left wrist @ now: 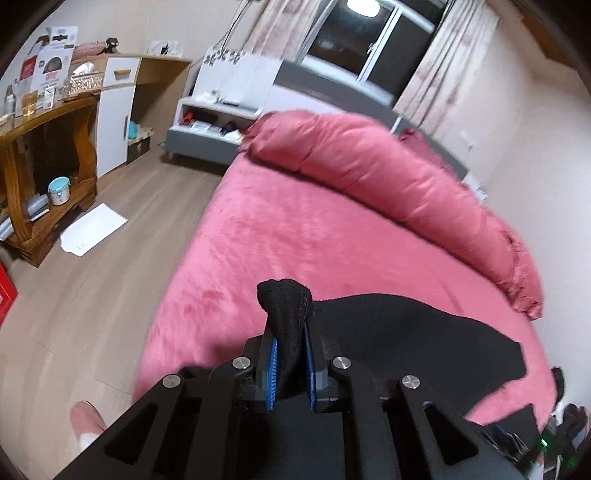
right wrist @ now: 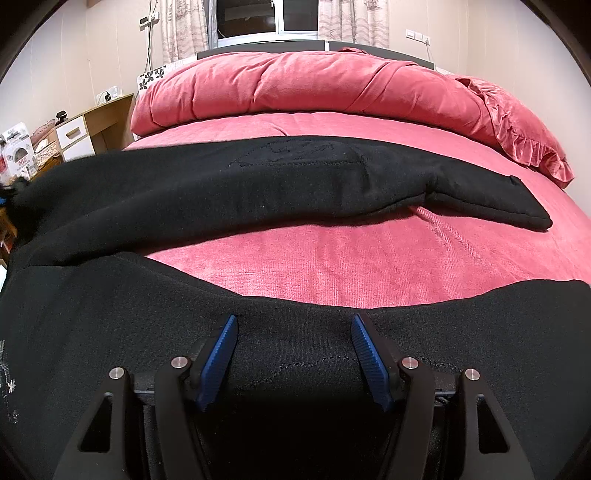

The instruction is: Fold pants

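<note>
Both grippers are at the black pants (right wrist: 295,177), which lie across my pink bed (right wrist: 369,258). Left gripper (left wrist: 290,354) is clamped on a bunched fold of the fabric, the blue pads (left wrist: 272,373) pressing it from both sides, with a tuft sticking up past the tips. Right gripper (right wrist: 293,332) stands with its jaws apart over the near part of the pants, cloth spread flat between them, pads not pinching it. One leg stretches across the bed to the right, its end lying flat. A rolled pink quilt (right wrist: 314,85) sits at the far end, under the window (right wrist: 266,18).
</note>
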`<action>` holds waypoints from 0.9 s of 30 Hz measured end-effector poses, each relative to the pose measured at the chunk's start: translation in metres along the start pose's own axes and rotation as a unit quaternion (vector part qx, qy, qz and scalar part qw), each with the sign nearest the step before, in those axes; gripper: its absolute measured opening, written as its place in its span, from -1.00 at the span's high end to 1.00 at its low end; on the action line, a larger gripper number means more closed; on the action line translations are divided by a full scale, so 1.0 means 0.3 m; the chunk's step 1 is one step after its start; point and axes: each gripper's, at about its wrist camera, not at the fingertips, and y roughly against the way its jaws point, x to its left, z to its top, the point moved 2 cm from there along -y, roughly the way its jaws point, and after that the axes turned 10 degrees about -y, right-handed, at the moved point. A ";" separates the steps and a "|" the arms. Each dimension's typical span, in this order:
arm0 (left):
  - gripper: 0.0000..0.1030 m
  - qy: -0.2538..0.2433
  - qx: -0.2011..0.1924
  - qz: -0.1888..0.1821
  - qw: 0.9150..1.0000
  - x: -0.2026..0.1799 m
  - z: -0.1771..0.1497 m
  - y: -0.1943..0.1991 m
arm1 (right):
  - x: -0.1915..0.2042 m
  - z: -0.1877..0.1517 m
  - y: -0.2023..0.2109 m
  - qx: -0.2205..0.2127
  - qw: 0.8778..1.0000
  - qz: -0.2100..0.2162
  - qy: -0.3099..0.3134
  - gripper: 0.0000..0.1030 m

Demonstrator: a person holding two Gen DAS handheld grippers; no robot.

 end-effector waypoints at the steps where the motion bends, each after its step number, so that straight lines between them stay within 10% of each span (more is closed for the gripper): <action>1: 0.78 0.007 -0.007 -0.010 1.000 -0.013 -0.030 0.044 | 0.000 0.000 0.000 0.000 1.000 0.000 0.000 -0.26; 14: 0.78 0.063 0.017 -0.053 0.996 -0.106 -0.432 0.291 | 0.016 0.044 0.021 0.035 0.999 -0.021 0.001 -0.31; 17: 0.78 0.065 0.020 -0.055 0.996 -0.119 -0.478 0.291 | 0.004 0.129 0.064 0.034 0.997 0.029 -0.064 -0.31; 22: 0.78 0.051 0.017 -0.055 0.997 -0.141 -0.481 0.305 | 0.022 0.345 0.046 0.040 0.979 0.112 -0.167 -0.51; 27: 0.78 0.044 0.022 -0.055 0.997 -0.153 -0.494 0.324 | 0.072 0.448 -0.125 0.133 0.955 0.119 -0.239 -0.44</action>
